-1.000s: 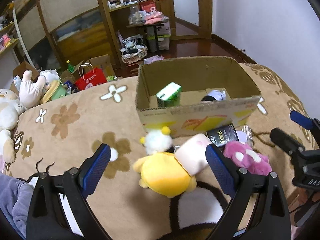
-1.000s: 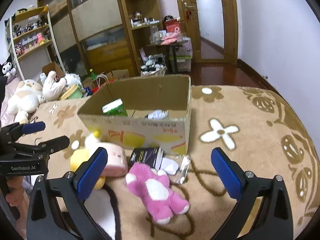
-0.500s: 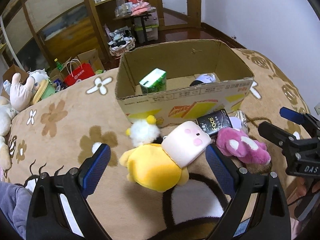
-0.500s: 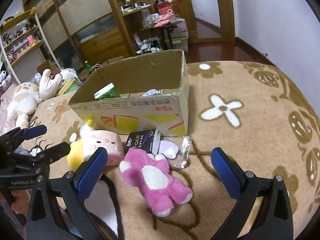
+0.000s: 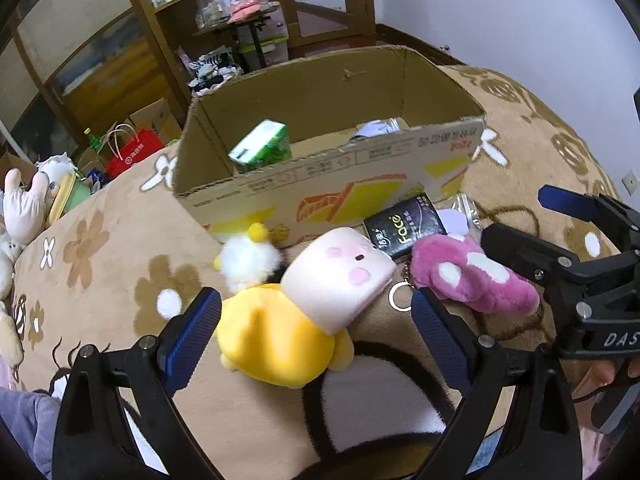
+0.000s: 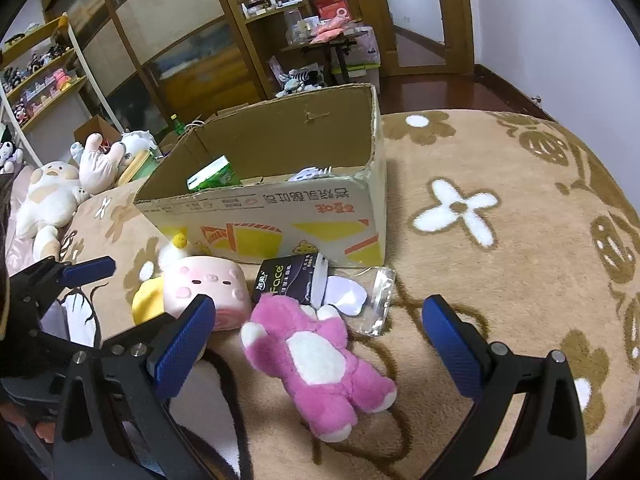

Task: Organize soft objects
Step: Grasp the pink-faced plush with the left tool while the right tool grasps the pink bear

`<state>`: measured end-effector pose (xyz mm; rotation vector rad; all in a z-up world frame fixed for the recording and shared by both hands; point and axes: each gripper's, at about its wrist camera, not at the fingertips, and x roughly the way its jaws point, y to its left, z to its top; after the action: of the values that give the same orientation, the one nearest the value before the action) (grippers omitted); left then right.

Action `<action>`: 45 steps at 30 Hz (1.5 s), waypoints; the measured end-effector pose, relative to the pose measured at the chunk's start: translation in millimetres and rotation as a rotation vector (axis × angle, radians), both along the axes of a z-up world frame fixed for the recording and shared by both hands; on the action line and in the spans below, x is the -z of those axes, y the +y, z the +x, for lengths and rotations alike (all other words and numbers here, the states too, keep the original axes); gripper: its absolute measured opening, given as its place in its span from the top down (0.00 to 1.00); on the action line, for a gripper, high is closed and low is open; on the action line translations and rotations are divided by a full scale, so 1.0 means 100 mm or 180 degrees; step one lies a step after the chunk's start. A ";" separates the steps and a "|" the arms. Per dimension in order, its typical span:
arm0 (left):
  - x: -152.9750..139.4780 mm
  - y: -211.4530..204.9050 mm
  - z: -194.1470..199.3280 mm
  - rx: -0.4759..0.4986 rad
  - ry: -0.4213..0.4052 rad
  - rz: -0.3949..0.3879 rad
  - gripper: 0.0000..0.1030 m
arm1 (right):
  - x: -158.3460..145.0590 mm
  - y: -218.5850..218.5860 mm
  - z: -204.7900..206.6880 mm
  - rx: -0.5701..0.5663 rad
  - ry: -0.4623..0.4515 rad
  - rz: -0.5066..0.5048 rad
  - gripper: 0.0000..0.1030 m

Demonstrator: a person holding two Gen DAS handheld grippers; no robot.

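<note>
On the flowered tan blanket (image 6: 500, 280), cardboard box (image 6: 280, 216); wooden shelving (image 6: 256, 32) behind; each gripper wide, empty.

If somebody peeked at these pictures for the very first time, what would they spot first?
Probably the bright pink plush bear lying on the flowered blanket, right between the open right claw blades. Next to it sits a yellow plush with a pale pink square face, framed by the open left claw. Behind both toys stands a big open cardboard box with a green carton inside.
</note>
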<state>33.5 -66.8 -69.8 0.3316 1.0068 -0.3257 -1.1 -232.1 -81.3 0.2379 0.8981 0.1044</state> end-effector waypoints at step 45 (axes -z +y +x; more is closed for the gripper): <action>0.45 -0.09 0.22 0.0228 0.0423 0.0089 0.54 | 0.77 0.19 0.45 -0.0316 0.0965 0.0660 0.30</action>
<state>55.8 -75.9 -114.8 0.3757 1.1323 -0.4030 43.9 -213.1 -158.1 0.4098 1.2026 0.2592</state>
